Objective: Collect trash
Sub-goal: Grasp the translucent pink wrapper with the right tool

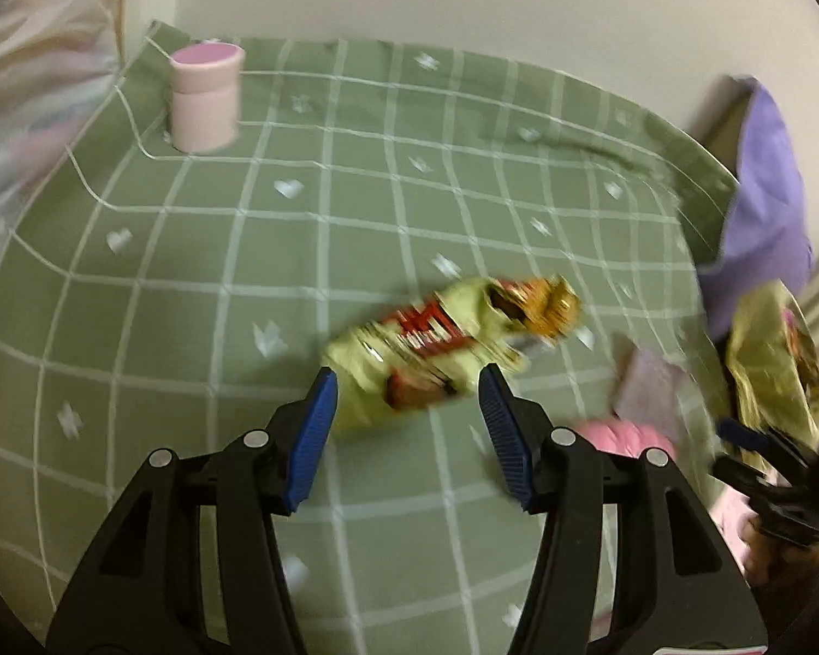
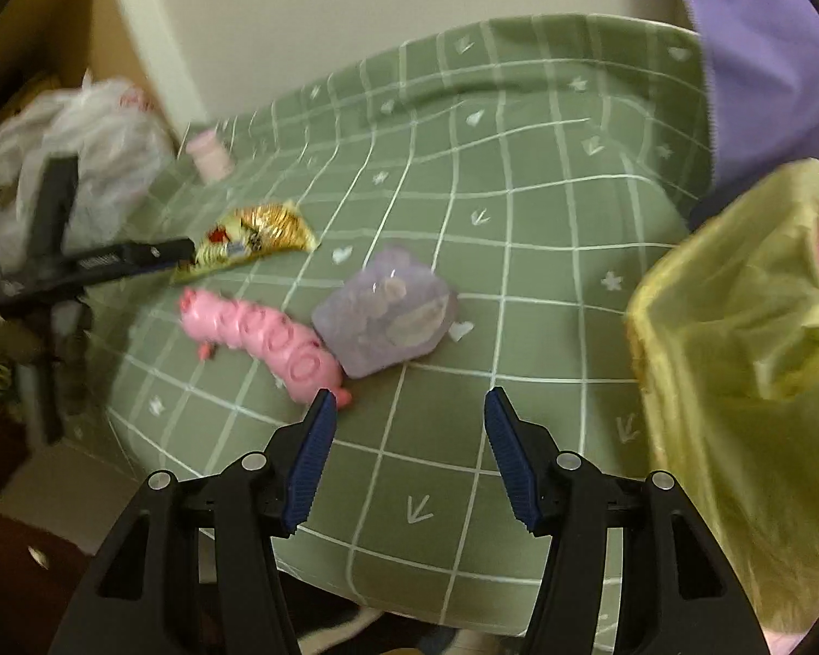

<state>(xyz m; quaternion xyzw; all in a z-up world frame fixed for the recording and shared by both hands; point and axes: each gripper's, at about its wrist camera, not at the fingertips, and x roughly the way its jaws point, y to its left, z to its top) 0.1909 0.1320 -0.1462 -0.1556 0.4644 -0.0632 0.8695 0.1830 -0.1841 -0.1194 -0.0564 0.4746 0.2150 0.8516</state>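
A crumpled yellow-green and gold snack wrapper [image 1: 442,344] lies on the green checked tablecloth [image 1: 245,251]. My left gripper [image 1: 407,382] is open, its blue pads either side of the wrapper's near end. The wrapper also shows in the right wrist view [image 2: 251,237], with the left gripper's fingers beside it. My right gripper [image 2: 407,401] is open and empty above the cloth. A pink toy caterpillar [image 2: 262,341] and a pale purple plastic packet [image 2: 390,316] lie just ahead of it. A yellow bag [image 2: 737,349] hangs at the right.
A pink cylindrical jar [image 1: 206,98] stands at the table's far left corner. A purple cloth [image 1: 764,207] hangs at the right edge. A white plastic bag [image 2: 76,147] sits left of the table by a cardboard box. A wall runs behind the table.
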